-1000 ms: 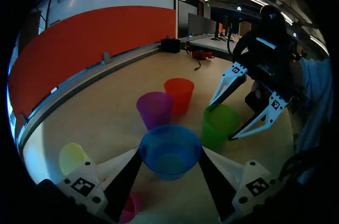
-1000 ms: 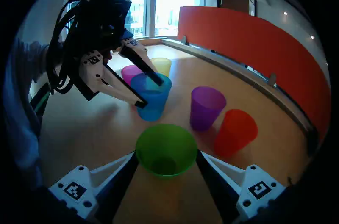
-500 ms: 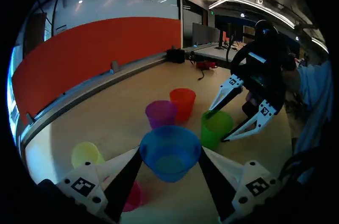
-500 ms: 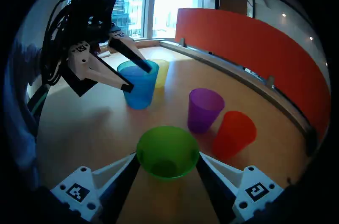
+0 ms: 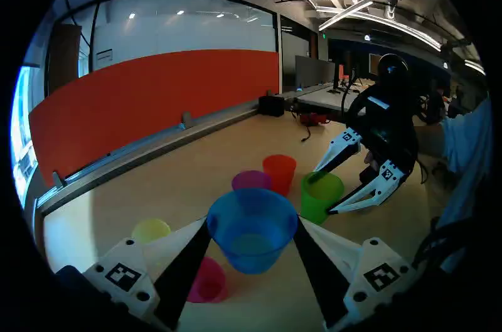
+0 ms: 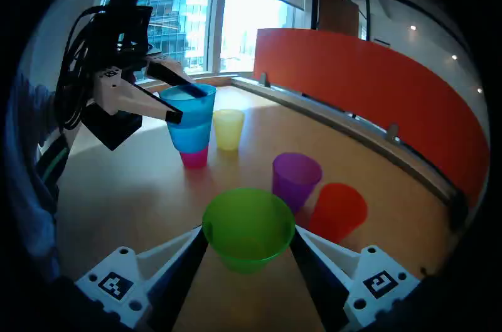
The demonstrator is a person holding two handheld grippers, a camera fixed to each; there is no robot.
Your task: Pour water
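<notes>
Making out no readable word, number or brand anywhere. Showing only black-and-white square code markers (image 5: 122, 275) on the left gripper (image 5: 251, 224) and on the right gripper (image 6: 248, 230), patterned blocks without letters or digits. Hanging above the orange panel (image 5: 157, 90), a small sign (image 5: 104, 54), staying too blurred for reading.

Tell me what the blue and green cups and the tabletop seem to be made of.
The blue cup is likely thin plastic, translucent and glossy; light glows through its wall. The green cup seems to be the same plastic, translucent, with a smooth rim. The table looks like pale wood or wood-look laminate, I cannot tell which; it is smooth, with a soft sheen from window light.
</notes>
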